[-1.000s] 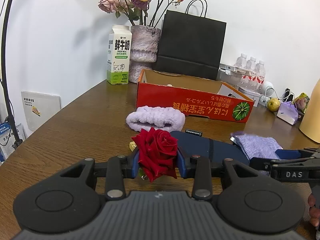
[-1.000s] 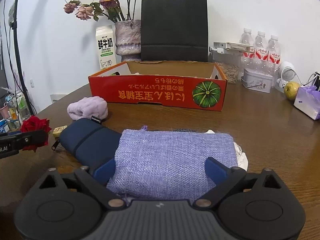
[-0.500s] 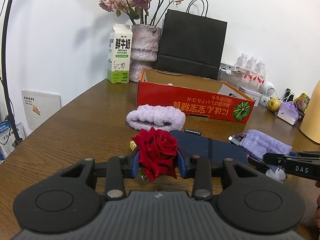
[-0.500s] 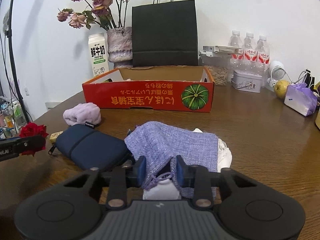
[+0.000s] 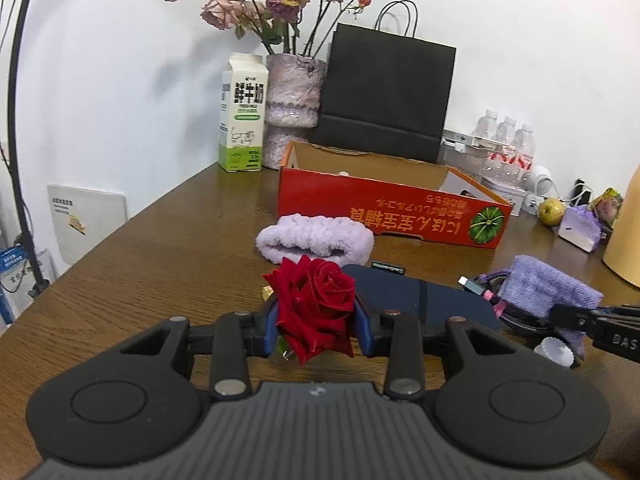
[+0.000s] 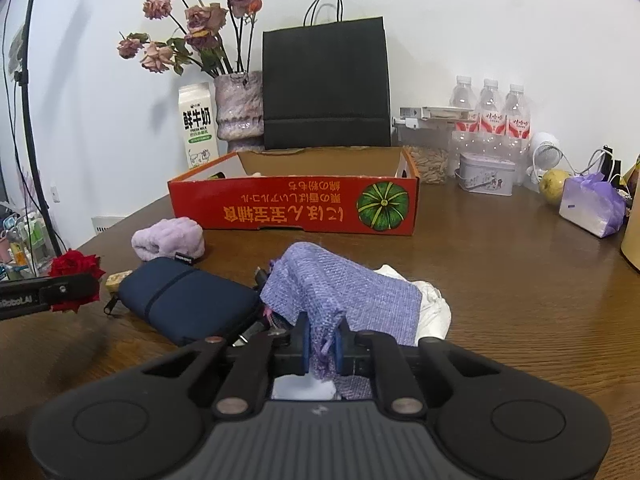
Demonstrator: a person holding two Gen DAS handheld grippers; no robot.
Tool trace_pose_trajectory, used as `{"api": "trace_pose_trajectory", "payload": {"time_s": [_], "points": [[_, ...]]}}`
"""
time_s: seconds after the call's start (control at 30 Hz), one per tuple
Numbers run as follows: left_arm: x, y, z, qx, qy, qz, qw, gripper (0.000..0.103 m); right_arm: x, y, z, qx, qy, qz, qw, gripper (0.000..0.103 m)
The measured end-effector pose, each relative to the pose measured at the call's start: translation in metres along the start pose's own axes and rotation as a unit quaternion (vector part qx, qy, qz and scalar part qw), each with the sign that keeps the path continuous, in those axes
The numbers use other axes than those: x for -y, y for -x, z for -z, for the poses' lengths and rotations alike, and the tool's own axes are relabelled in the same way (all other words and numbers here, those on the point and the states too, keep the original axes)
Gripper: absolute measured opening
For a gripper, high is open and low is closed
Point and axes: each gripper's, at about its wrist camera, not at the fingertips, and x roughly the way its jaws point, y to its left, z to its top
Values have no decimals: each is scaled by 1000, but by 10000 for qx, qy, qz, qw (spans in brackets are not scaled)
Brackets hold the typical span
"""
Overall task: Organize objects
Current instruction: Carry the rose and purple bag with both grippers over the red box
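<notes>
My left gripper (image 5: 316, 322) is shut on a red rose (image 5: 314, 296) and holds it just above the wooden table. In the right wrist view the rose (image 6: 74, 266) shows at the far left. My right gripper (image 6: 322, 344) is shut on the near edge of a purple woven pouch (image 6: 344, 288), which is bunched and lifted. Dark cables (image 5: 516, 314) and a white crumpled item (image 6: 434, 312) lie under the pouch. A navy zip case (image 6: 188, 300) sits beside it, a lilac rolled towel (image 6: 168, 238) behind that. The open red cardboard box (image 6: 292, 208) stands farther back.
Along the wall stand a milk carton (image 5: 242, 116), a vase of dried roses (image 5: 294, 96) and a black paper bag (image 5: 384, 96). Water bottles (image 6: 490, 108), a tin (image 6: 486, 172), an apple (image 6: 554, 186) and a purple tissue pack (image 6: 592, 210) crowd the back right.
The right gripper's jaws closed from wide open onto the pouch's near edge, bunching and lifting it so the cables and white item show. The left gripper and rose stayed put.
</notes>
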Motion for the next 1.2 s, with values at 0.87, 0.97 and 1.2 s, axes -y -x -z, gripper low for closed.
{"api": "trace_pose_trajectory", "payload": {"time_s": [0.87,0.97,1.2], "points": [[43,18,-32,226,-220,312,9990,38,-19,24,-23,473,295,-287,9980,9],[47,14,-38,252,-222,327,9989,38,-20,23,-28,515,310,-306,9977,9],[55,0,-55,315,-209,411,9984,38,-20,16,-43,642,319,-339,9969,9]]}}
